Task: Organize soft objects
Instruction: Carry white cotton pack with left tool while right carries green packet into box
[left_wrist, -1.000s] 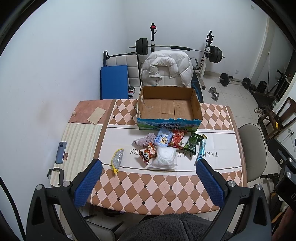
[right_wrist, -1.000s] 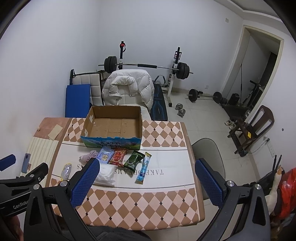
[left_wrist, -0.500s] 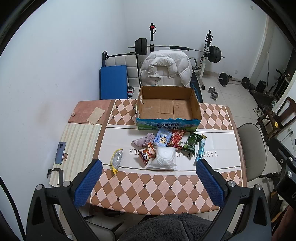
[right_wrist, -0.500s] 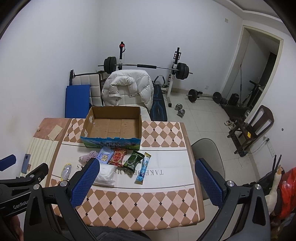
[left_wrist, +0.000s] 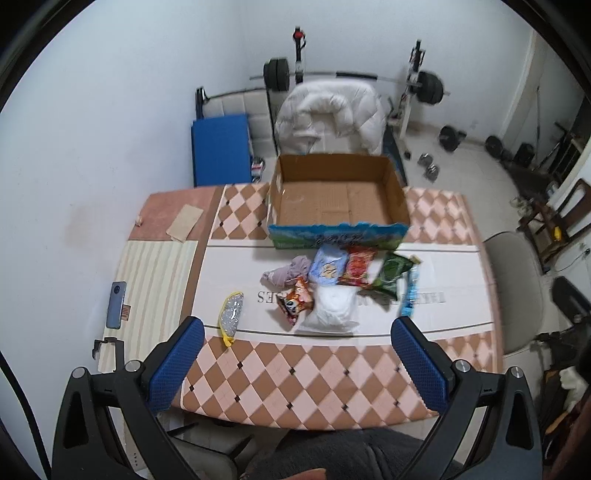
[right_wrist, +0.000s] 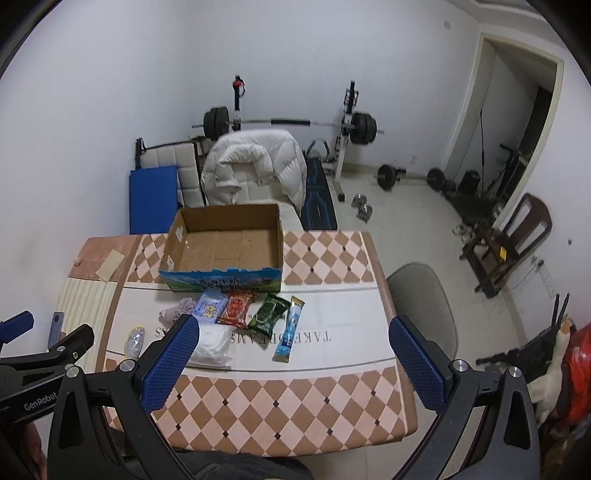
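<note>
An open, empty cardboard box (left_wrist: 338, 199) (right_wrist: 225, 247) stands at the table's far side. In front of it lie several soft items: a mauve cloth (left_wrist: 286, 273), a light blue packet (left_wrist: 327, 266), a red packet (left_wrist: 357, 266), a green packet (left_wrist: 389, 274), a blue stick packet (left_wrist: 410, 291) (right_wrist: 290, 328), an orange snack packet (left_wrist: 295, 304), a white bag (left_wrist: 332, 310) (right_wrist: 214, 347) and a clear yellow-edged pouch (left_wrist: 231, 317). My left gripper (left_wrist: 297, 365) is open and empty, high above the table's near edge. My right gripper (right_wrist: 293, 363) is open and empty, also high above.
A phone (left_wrist: 116, 304) lies on the striped mat at the table's left. A grey chair (right_wrist: 424, 306) stands at the right side. A white jacket on a chair (left_wrist: 332, 114) and a barbell rack stand behind the table.
Both grippers have dipped slightly toward the table; the left view is a little blurred from motion. Nothing on the table has moved.
</note>
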